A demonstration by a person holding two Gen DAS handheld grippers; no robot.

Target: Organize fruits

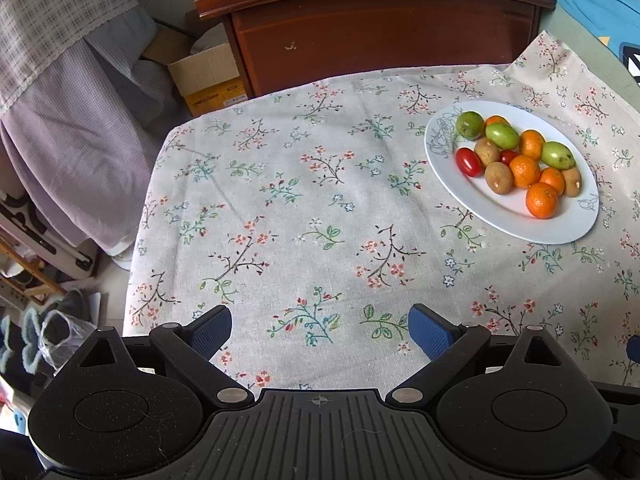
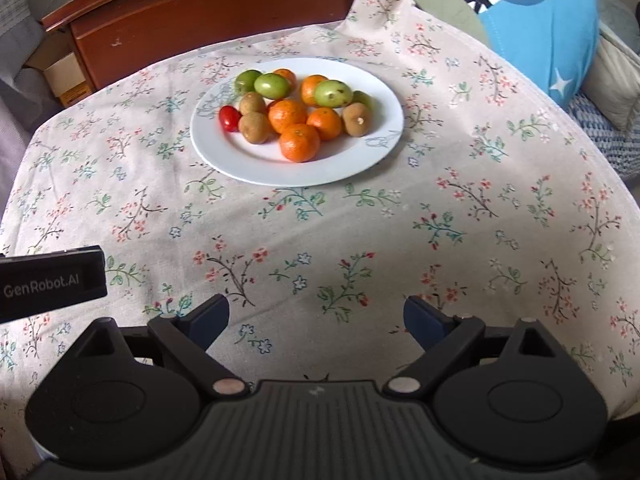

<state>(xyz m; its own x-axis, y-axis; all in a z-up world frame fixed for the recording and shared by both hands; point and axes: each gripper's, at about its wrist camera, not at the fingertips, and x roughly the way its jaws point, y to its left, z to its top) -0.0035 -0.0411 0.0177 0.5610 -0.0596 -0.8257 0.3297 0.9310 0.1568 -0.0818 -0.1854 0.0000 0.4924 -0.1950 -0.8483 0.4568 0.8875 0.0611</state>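
A white plate (image 1: 452,168) (image 2: 248,168) sits on the floral tablecloth and holds mixed fruit: several oranges (image 1: 541,200) (image 2: 299,142), green fruits (image 1: 502,135) (image 2: 333,93), brown kiwis (image 1: 499,177) (image 2: 254,127) and red tomatoes (image 1: 469,161) (image 2: 229,117). My left gripper (image 1: 320,332) is open and empty, low over the cloth, with the plate far to its upper right. My right gripper (image 2: 316,320) is open and empty, well short of the plate, which lies ahead and slightly left.
A dark wooden cabinet (image 1: 380,32) (image 2: 200,12) stands behind the table. A cardboard box (image 1: 208,76) and hanging cloth (image 1: 60,100) are to the left. A blue cushion (image 2: 536,20) lies at the right. The left gripper's body (image 2: 52,284) shows at left.
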